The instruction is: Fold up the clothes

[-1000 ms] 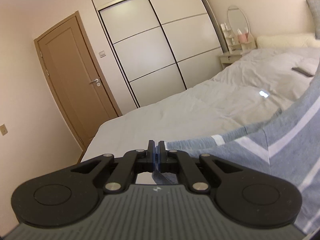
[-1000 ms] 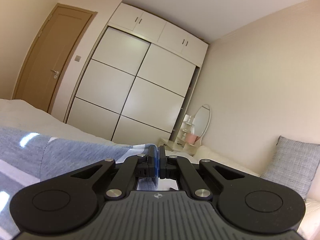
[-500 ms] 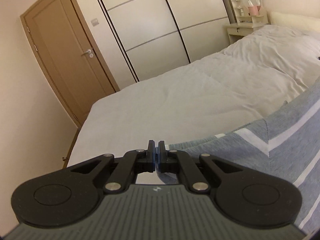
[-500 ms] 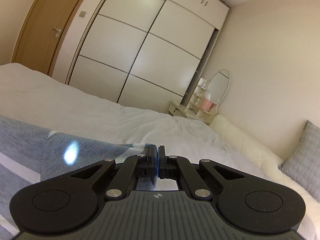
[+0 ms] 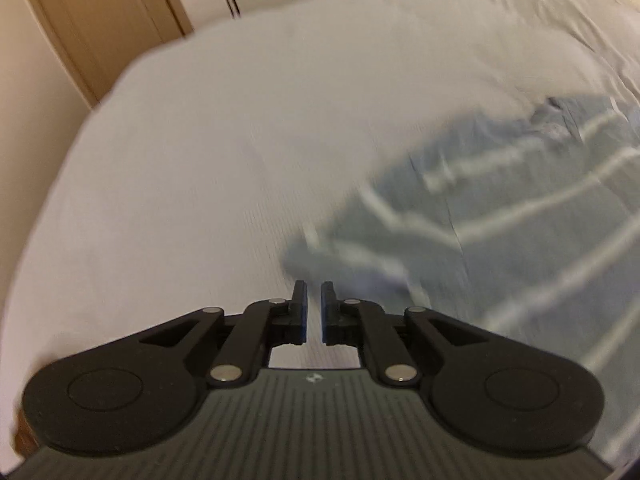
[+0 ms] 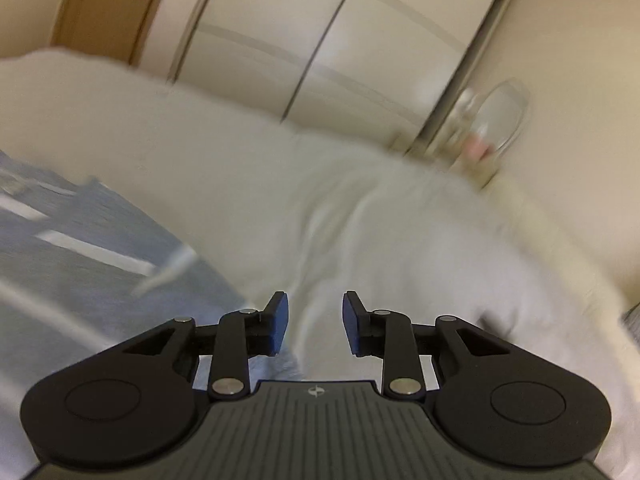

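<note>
A grey-blue garment with white stripes [image 5: 520, 216] lies on the white bed [image 5: 240, 140], blurred by motion. In the left wrist view its near corner sits just ahead and right of my left gripper [image 5: 314, 292], whose jaws are opening with a narrow gap and nothing between them. In the right wrist view the same garment [image 6: 72, 264] spreads across the lower left. My right gripper [image 6: 315, 304] hangs over the bed sheet beside the cloth's edge, jaws opening and wider apart, with only the sheet showing between them.
A brown door [image 5: 92, 20] and a white sliding wardrobe [image 6: 320, 40] stand beyond the bed's far side. A small dresser with an oval mirror [image 6: 496, 120] is at the wardrobe's right. The white bed [image 6: 360, 208] fills most of both views.
Both grippers tipped down toward the bed and let go of the garment, which now lies on the sheet. Their jaws went from shut to parted, the right more than the left.
</note>
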The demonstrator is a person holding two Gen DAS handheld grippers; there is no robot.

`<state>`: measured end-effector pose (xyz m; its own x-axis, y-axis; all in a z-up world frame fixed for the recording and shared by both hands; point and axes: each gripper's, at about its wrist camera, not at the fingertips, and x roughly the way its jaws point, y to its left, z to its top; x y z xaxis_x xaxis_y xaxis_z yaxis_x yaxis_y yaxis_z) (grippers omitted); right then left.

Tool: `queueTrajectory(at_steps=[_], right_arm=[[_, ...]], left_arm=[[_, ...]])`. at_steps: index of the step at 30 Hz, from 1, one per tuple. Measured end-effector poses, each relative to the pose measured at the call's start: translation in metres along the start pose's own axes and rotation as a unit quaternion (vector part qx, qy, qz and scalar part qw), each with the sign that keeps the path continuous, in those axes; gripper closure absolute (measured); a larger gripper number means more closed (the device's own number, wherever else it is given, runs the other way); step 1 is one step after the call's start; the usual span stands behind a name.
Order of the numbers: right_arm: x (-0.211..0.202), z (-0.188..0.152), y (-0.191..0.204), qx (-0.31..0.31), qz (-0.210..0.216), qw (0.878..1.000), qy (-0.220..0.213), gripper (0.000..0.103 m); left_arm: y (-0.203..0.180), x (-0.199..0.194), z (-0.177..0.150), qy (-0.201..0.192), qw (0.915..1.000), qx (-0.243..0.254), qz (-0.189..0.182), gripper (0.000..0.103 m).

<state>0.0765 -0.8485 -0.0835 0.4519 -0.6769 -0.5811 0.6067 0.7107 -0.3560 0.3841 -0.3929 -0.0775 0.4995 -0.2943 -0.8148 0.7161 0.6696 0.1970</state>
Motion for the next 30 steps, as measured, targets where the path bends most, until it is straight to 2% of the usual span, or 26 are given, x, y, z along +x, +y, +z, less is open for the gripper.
queueTrajectory(at_steps=[1,4,7,9,11,14,16,18,19,23,24,25,26,27,30], right_arm=[[-0.004,-0.013,0.005,0.006,0.015,1.000,0.016,0.071],[-0.024,-0.053,0.018,0.032,0.066,0.995,0.066,0.070],[-0.070,-0.099,0.030,0.077,0.131,0.980,0.127,0.068],[-0.103,-0.125,0.039,0.104,0.164,0.968,0.158,0.066],[-0.134,-0.147,0.047,0.131,0.195,0.954,0.188,0.063],[-0.180,-0.168,0.065,0.182,0.236,0.927,0.227,0.052],[-0.204,-0.180,0.077,0.223,0.253,0.910,0.242,0.050],[-0.213,-0.190,0.083,0.267,0.254,0.896,0.248,0.050],[-0.216,-0.194,0.086,0.289,0.254,0.888,0.251,0.050],[-0.220,-0.192,0.098,0.305,0.249,0.886,0.247,0.050],[-0.221,-0.189,0.095,0.304,0.248,0.887,0.244,0.050],[-0.224,-0.188,0.093,0.305,0.246,0.888,0.241,0.050],[-0.227,-0.188,0.092,0.305,0.243,0.890,0.237,0.050],[-0.231,-0.188,0.092,0.295,0.239,0.895,0.235,0.050],[-0.246,-0.188,0.094,0.256,0.226,0.912,0.227,0.049]], left_arm=[[-0.001,-0.006,-0.014,0.007,0.9999,-0.012,-0.009,0.097],[-0.014,-0.036,-0.059,0.025,0.9967,-0.050,-0.059,0.085],[-0.030,-0.070,-0.103,0.049,0.9912,-0.069,-0.102,0.077],[-0.045,-0.093,-0.130,0.066,0.9870,-0.072,-0.128,0.069],[-0.062,-0.110,-0.153,0.085,0.9814,-0.077,-0.154,0.065],[-0.085,-0.126,-0.183,0.115,0.9689,-0.095,-0.198,0.063],[-0.096,-0.129,-0.198,0.132,0.9599,-0.119,-0.217,0.062],[-0.109,-0.128,-0.208,0.143,0.9588,-0.118,-0.215,0.061],[-0.115,-0.128,-0.209,0.144,0.9609,-0.109,-0.210,0.061],[-0.131,-0.125,-0.207,0.150,0.9665,-0.078,-0.193,0.060],[-0.130,-0.125,-0.205,0.155,0.9636,-0.082,-0.201,0.068],[-0.128,-0.125,-0.203,0.161,0.9603,-0.086,-0.211,0.081],[-0.126,-0.125,-0.201,0.166,0.9568,-0.091,-0.221,0.102],[-0.124,-0.125,-0.199,0.171,0.9532,-0.096,-0.230,0.103],[-0.106,-0.138,-0.187,0.149,0.9561,-0.102,-0.231,0.103]])
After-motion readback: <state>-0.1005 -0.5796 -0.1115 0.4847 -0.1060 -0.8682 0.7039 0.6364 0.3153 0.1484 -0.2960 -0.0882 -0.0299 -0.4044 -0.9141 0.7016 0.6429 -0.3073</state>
